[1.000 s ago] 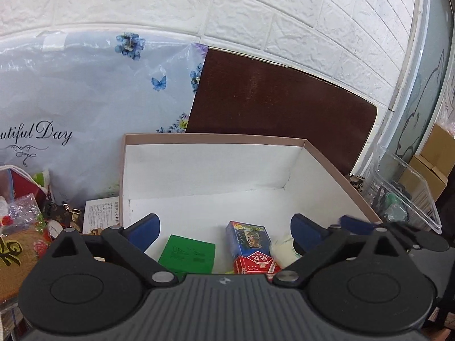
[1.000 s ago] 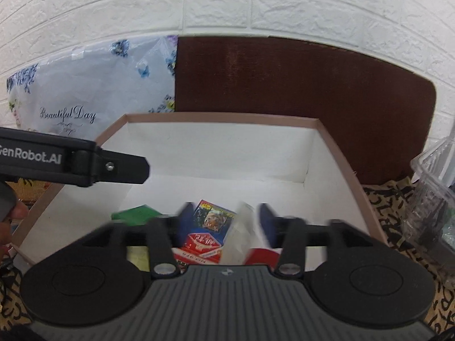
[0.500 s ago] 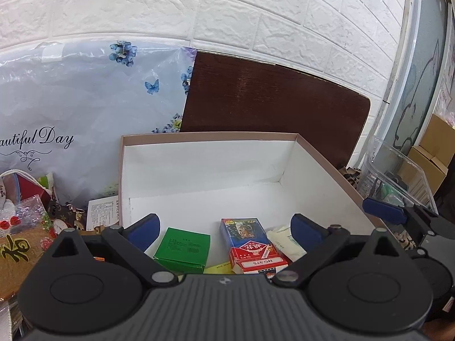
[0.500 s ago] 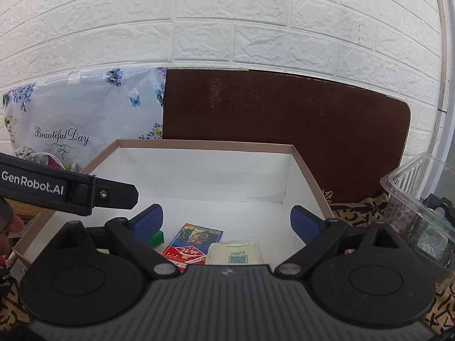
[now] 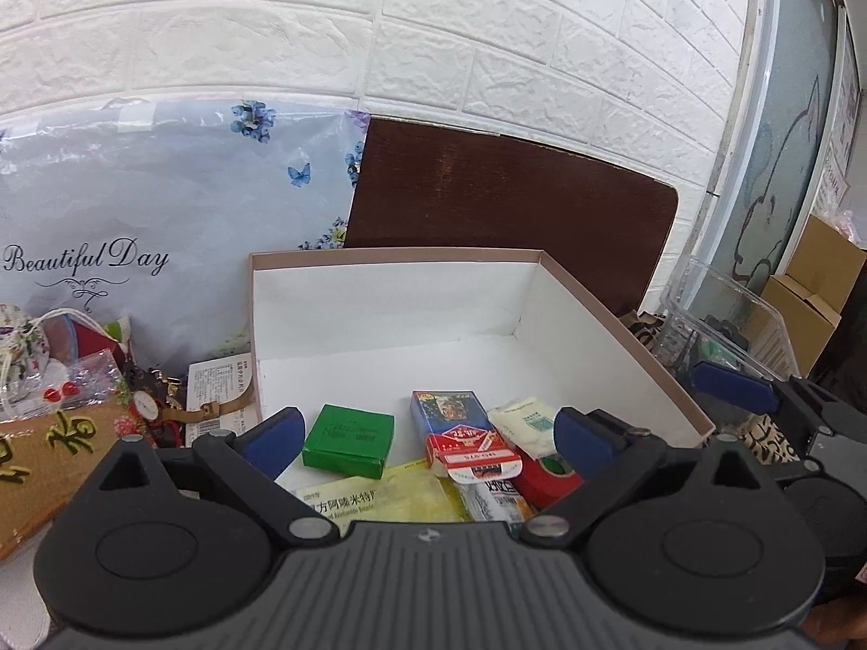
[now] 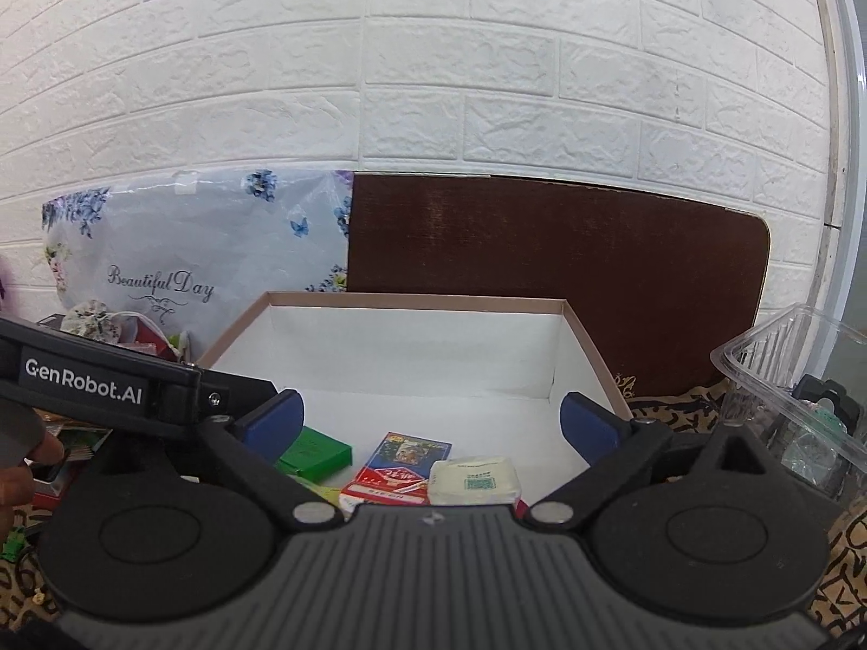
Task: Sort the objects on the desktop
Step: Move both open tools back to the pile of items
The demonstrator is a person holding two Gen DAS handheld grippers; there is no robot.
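My right gripper [image 6: 428,425] has its jaws wide apart, just opened, with nothing between them, so I think the white packet [image 6: 474,481] was let go to rest in the box [image 6: 412,300]. It lies flat at the near right of the box floor, soft and pale, with a small green code printed on it, touching the red and blue card pack [image 6: 398,468]. My left gripper [image 5: 428,436] is empty too, jaws apart. A green box [image 5: 349,440] sits left of the pack.
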